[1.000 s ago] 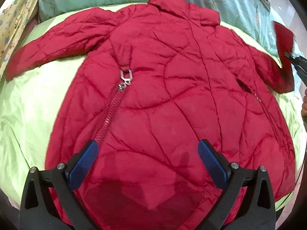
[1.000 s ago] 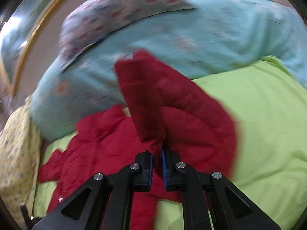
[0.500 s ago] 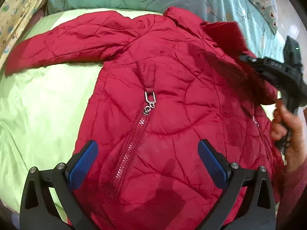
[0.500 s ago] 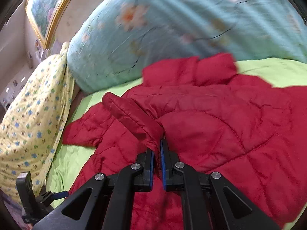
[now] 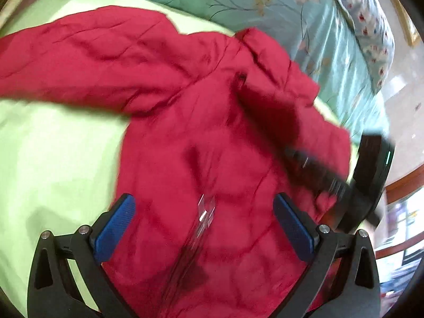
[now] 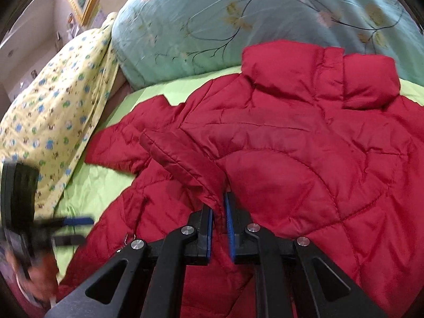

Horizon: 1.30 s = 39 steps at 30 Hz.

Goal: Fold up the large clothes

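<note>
A red quilted jacket (image 5: 212, 132) lies front up on the bed, its collar (image 6: 318, 74) toward the pillows. One sleeve (image 5: 92, 61) stretches out to the left. The other sleeve (image 6: 180, 159) is folded across the chest, and its cuff sits between the pads of my right gripper (image 6: 219, 220), whose jaws are opening a little while still touching the cloth. That gripper shows blurred at the right of the left wrist view (image 5: 312, 167). My left gripper (image 5: 204, 212) hangs wide open over the zip (image 5: 205, 220), holding nothing. It appears blurred in the right wrist view (image 6: 76, 230).
A light green sheet (image 5: 53, 159) covers the bed. A teal floral quilt (image 6: 238, 26) and a white patterned pillow (image 5: 371, 26) lie behind the collar. A yellow printed cloth (image 6: 53, 106) hangs at the far left side. A person's hand (image 6: 34, 278) holds the left gripper.
My right gripper has carried the sleeve from the jacket's side across and down onto the chest. The left gripper has moved up the jacket toward the collar, still open.
</note>
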### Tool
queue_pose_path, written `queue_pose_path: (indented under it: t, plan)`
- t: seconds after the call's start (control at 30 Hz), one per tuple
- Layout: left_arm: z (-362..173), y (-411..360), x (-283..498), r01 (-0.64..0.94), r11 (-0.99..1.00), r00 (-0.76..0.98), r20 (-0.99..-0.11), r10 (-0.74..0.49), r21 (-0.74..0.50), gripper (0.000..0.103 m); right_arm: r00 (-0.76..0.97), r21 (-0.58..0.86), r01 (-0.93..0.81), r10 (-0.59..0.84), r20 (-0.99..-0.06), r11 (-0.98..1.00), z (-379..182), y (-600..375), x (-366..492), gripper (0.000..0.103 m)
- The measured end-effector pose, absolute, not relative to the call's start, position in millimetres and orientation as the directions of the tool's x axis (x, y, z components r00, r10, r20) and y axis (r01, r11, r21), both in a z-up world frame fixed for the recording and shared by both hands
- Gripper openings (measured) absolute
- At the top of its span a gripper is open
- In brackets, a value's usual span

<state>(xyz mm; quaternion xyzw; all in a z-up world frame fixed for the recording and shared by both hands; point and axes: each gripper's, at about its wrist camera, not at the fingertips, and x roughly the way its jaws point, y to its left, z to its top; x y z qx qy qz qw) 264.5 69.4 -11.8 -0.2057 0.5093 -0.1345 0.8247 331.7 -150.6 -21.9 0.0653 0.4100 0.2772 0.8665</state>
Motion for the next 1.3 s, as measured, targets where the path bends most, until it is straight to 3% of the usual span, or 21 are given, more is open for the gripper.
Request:
queue_pose_path:
  t: [0.1, 0.17, 0.2, 0.4, 0.5, 0.57, 0.67, 0.77, 0.93, 1.07, 1.3]
  plan:
    - [-7, 62, 302, 0.029, 0.84, 0.426, -0.754, -0.501, -0.542, 0.103, 0.49, 0.346, -0.433, 0.539, -0.685, 0.832, -27, -149, 332, 0.021]
    - [-7, 50, 326, 0.05, 0.813, 0.403, -0.733, -0.547, -0.58, 0.103, 0.478, 0.366, -0.448, 0.564, -0.673, 0.816, -28, -150, 331, 0.044]
    - [-8, 46, 334, 0.055, 0.809, 0.392, -0.732, -0.557, -0.585, 0.103, 0.473, 0.375, -0.455, 0.576, -0.667, 0.808, -29, -150, 330, 0.049]
    - [-33, 12, 377, 0.072, 0.824, 0.296, -0.777, -0.555, -0.561, 0.1, 0.472, 0.395, -0.452, 0.59, -0.655, 0.8, -33, -150, 327, 0.052]
    - [-40, 3, 383, 0.083, 0.849, 0.297, -0.8, -0.52, -0.521, 0.069, 0.465, 0.412, -0.442, 0.597, -0.654, 0.797, -34, -155, 323, 0.052]
    - [-41, 0, 385, 0.103, 0.831, 0.286, -0.784, -0.551, -0.546, 0.026, 0.464, 0.413, -0.438, 0.594, -0.657, 0.798, -34, -160, 316, 0.052]
    - [-32, 0, 377, 0.141, 0.838, 0.311, -0.779, -0.544, -0.528, 0.017, 0.466, 0.42, -0.418, 0.587, -0.663, 0.806, -32, -174, 302, 0.052]
    - [-17, 8, 365, 0.164, 0.888, 0.385, -0.801, -0.458, -0.429, 0.016, 0.524, 0.408, -0.381, 0.557, -0.644, 0.83, -19, -201, 289, 0.052]
    - [-16, 24, 361, 0.138, 0.948, 0.444, -0.838, -0.318, -0.287, 0.017, 0.696, 0.355, -0.209, 0.393, -0.601, 0.911, 12, -269, 286, 0.054]
    - [-16, 22, 353, 0.126, 0.966, 0.449, -0.855, -0.26, -0.228, 0.021, 0.707, 0.261, -0.106, 0.257, -0.658, 0.959, 10, -291, 315, 0.054]
    - [31, 35, 318, 0.108, 0.971, 0.606, -0.76, -0.235, -0.213, 0.021, 0.624, 0.217, -0.042, 0.195, -0.757, 0.975, -36, -295, 348, 0.054]
